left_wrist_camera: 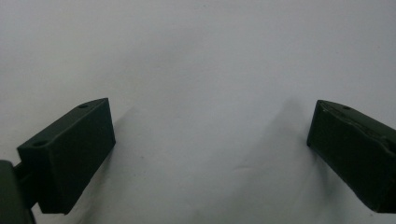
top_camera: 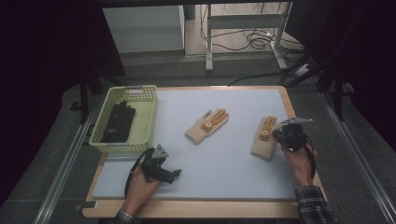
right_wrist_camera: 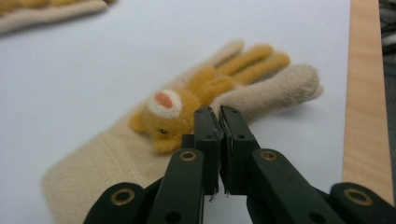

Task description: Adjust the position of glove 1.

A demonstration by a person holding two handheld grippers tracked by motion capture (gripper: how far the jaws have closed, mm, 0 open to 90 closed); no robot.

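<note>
Right gripper view has the right gripper (right_wrist_camera: 219,114) pressed together at the near edge of the beige glove (right_wrist_camera: 261,93), seemingly pinching its fabric, though the pinch itself is hidden; the glove lies flat by the mat's right edge; lift slowly, keeping the pinch firm; the left gripper (left_wrist_camera: 210,135) rests spread over bare mat (left_wrist_camera: 201,56); no readable writing anywhere.

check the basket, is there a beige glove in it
No, the basket holds a black glove; the two beige gloves lie out on the mat.
</note>
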